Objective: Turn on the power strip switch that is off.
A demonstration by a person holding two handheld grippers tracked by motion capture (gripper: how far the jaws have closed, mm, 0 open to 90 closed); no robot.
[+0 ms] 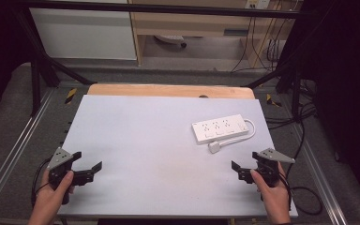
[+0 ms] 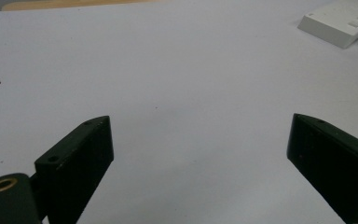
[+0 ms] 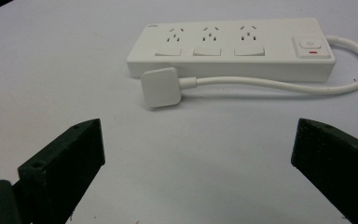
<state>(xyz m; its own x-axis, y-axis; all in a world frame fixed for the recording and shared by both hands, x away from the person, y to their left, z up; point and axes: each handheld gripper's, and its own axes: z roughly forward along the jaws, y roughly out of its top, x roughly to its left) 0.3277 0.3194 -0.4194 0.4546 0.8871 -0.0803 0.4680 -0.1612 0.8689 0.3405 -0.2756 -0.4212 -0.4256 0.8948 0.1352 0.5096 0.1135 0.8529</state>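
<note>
Power strip [image 1: 220, 128] sits on the table [image 1: 136, 140], right of centre and toward the far side, white, three sockets and a switch on top. Its cable [image 3: 349, 70] loops out of one end and runs back along the near side; the plug [image 3: 159, 87] lies flat on the table, touching or just beside the strip's near corner, hard to tell which.

Right gripper [image 1: 244, 171] is near the table's near right edge, fingers spread wide, nothing between them, plug straight ahead in the right gripper view. Left gripper [image 1: 88, 168] is at the near left, well apart from the strip, fingers also released and empty.

Risks, as I judge them:
- Plug is low and flat, so fingers coming in level may push it along the table instead of closing on it.
- It sits tight against the strip, so one finger could hit the strip body and shove it.
- Stiff looped cable may drag the light strip when the plug lifts, since nothing is pinning it down.
- Left gripper is far off, so bracing may come late.
</note>
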